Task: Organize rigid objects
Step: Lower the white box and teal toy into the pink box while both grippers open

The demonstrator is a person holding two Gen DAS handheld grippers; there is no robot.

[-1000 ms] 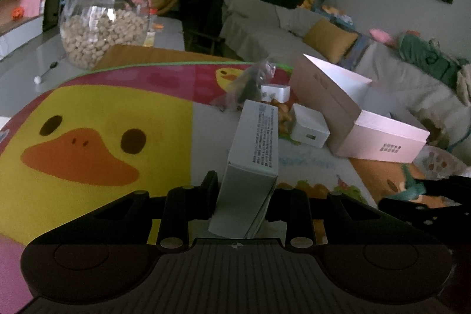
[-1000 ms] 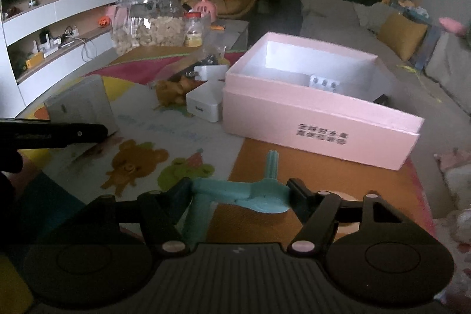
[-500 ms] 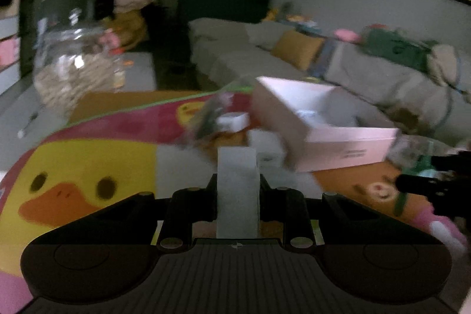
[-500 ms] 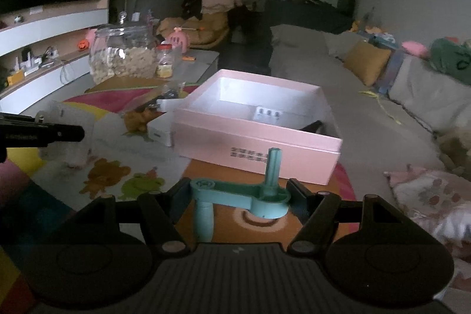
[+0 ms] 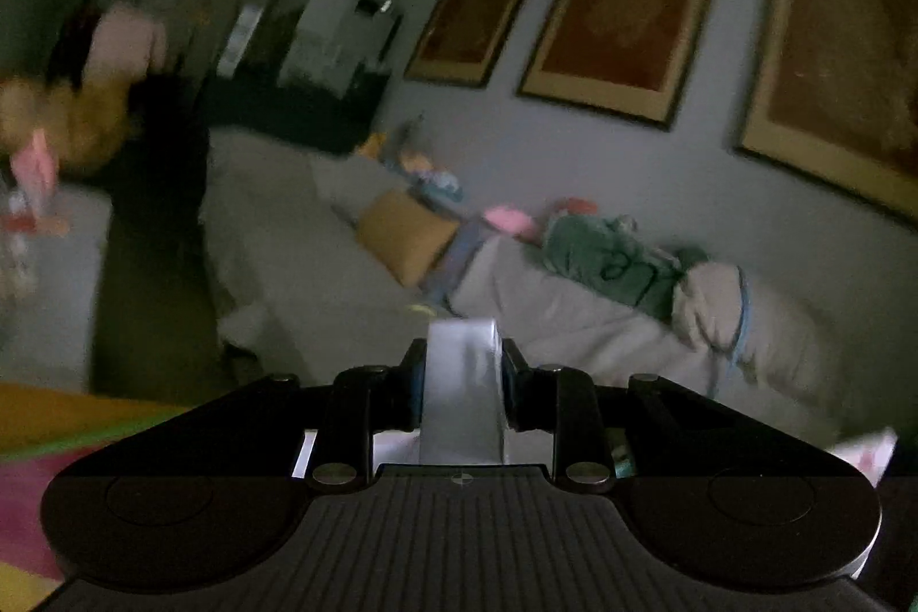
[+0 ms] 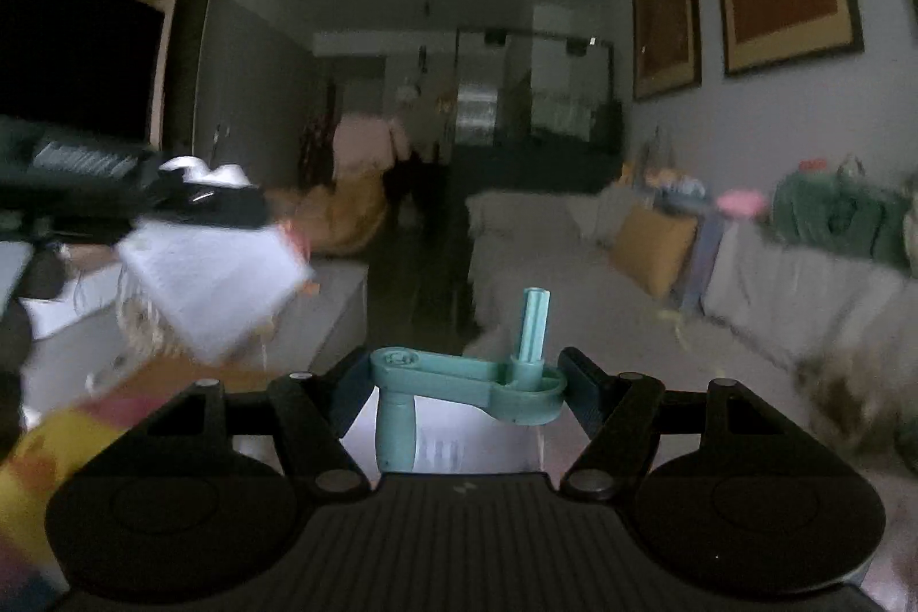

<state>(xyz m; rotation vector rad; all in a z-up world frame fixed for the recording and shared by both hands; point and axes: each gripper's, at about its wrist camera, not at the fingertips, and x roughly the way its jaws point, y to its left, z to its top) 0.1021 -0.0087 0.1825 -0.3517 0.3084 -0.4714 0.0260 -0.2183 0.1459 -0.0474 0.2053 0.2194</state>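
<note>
My left gripper (image 5: 462, 365) is shut on a white box (image 5: 462, 382), which stands upright between its pads, high above the mat. In the right wrist view the same white box (image 6: 218, 279) hangs blurred at mid-left under the dark left gripper (image 6: 201, 202). A teal crank handle (image 6: 447, 374) lies crosswise between the pads of my right gripper (image 6: 465, 377), its peg pointing up. Those jaws are opening slightly, though both pads still touch the crank. A pale bright surface (image 6: 459, 445) shows just below the crank; I cannot tell what it is.
A grey sofa (image 5: 602, 325) with a mustard cushion (image 5: 404, 233) and green clothes (image 5: 608, 256) fills the right side. Framed pictures (image 5: 619, 21) hang above it. The colourful play mat (image 5: 34, 434) shows at lower left, a low grey table (image 6: 338, 285) beyond it.
Both grippers have risen and tipped up toward level. The mat, jar and pink box have dropped out of view, leaving sofa and wall. Each gripper still carries its object.
</note>
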